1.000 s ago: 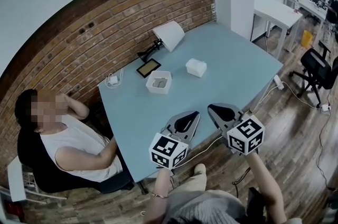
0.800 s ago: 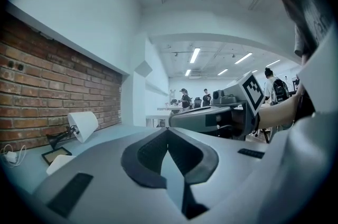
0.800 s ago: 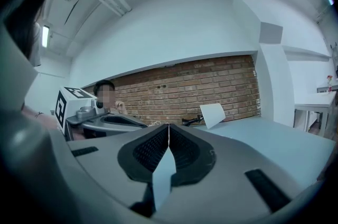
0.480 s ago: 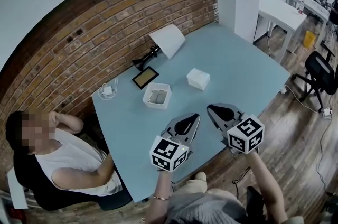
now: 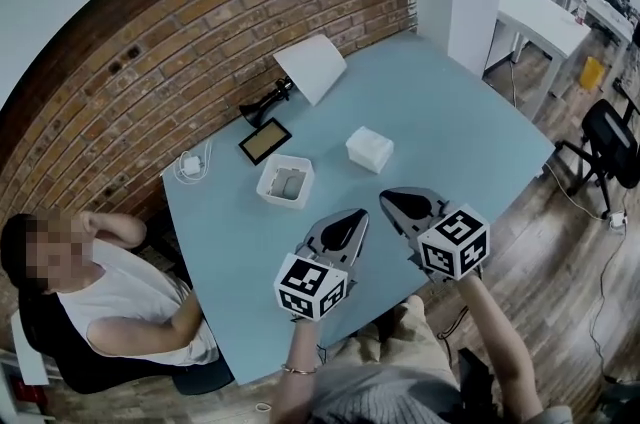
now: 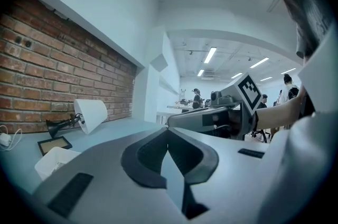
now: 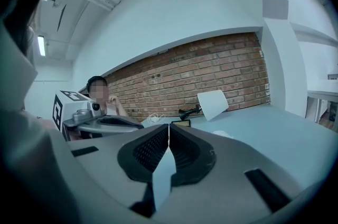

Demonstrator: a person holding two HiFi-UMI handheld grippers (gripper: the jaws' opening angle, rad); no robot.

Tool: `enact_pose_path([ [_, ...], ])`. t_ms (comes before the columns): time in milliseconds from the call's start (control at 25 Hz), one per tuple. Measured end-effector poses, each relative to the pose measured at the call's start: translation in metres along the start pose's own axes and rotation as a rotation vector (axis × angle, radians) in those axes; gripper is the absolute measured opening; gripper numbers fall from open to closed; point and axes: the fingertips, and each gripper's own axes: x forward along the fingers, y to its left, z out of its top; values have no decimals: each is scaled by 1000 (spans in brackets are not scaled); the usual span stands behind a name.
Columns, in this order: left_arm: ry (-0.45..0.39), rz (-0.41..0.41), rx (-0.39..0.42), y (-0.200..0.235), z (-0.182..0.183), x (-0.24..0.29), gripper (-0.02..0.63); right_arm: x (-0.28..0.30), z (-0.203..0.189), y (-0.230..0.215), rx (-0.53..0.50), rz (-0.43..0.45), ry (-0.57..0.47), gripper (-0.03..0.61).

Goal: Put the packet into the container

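**A:** So what's actually changed in the last second?

**B:** Not much. Both tools have slid forward and a bit down, so they're now over the near part of the table [image 5: 470,127] instead of hanging back at its near edge. The packet [image 5: 369,150] hasn't budged. It's lying flat mid-table, just right of the container [image 5: 285,182] and a touch farther away, and the two aren't touching.

**A:** Nothing picked up yet, then?

**B:** Nope. The left gripper [image 5: 358,216] has its jaws closed on nothing, and so does the right gripper [image 5: 386,198]. I'd say this is just the approach. Whichever one goes for the packet has to open up first.

**A:** How are they held?

**B:** Side by side, close to level with the noses dipped slightly. The tips angle in toward each other and point at the far side of the table. The left one sits nearer the container and the right one lines up more with the packet. Both are well short of either.

**A:** Is the container empty?

**B:** There's something greyish at the bottom, can't tell what.
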Motion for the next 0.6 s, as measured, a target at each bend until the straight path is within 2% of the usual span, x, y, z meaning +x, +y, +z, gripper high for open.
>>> enact_pose_path([
  [320,32,106,-53,28,-15,55,9,18,-15,-63,21,104,110,14],
  [600,70,182,-86,46,-29,97,9,37,-22,-118,76,186,156,14],
])
